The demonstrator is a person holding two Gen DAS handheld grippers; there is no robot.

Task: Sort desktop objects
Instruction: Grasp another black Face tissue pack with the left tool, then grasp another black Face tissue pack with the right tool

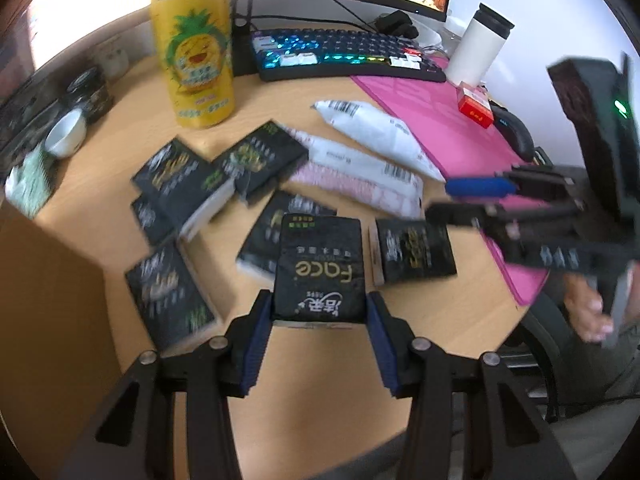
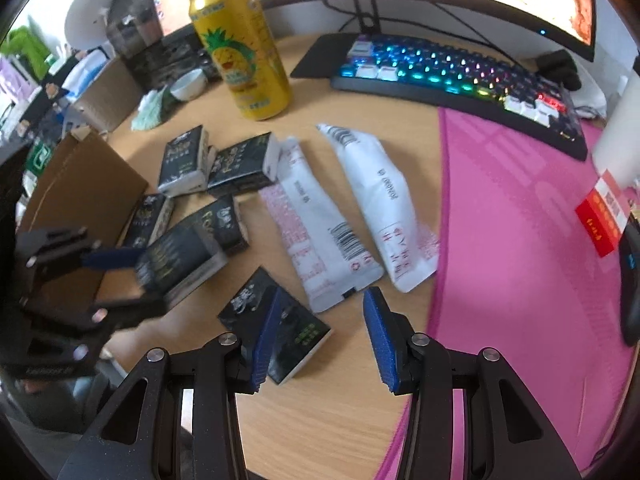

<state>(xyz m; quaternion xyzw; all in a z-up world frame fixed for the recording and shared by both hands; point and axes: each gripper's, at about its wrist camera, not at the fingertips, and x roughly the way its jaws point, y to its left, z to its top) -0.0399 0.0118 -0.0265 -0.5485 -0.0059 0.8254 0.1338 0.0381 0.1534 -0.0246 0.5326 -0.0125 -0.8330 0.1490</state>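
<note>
My left gripper (image 1: 319, 304) is shut on a black tissue pack (image 1: 320, 268) printed "Face", its blue pads pressing both long sides. In the right wrist view the same gripper (image 2: 128, 282) holds that pack (image 2: 180, 264) above the wooden desk (image 2: 320, 412). Several more black tissue packs (image 1: 176, 176) lie scattered on the desk. Two white mailer pouches (image 2: 320, 232) lie side by side. My right gripper (image 2: 323, 300) is open with nothing between its pads, over the near end of one pouch, with a black pack (image 2: 300, 336) under its left finger.
A yellow pineapple can (image 1: 196, 48) stands at the back. Behind are a lit keyboard (image 2: 460, 72), a monitor and a white tumbler (image 1: 476, 48). On the right a pink mat (image 2: 520, 220) carries a red box (image 2: 604, 216) and a mouse. A cardboard box (image 2: 80, 184) stands left.
</note>
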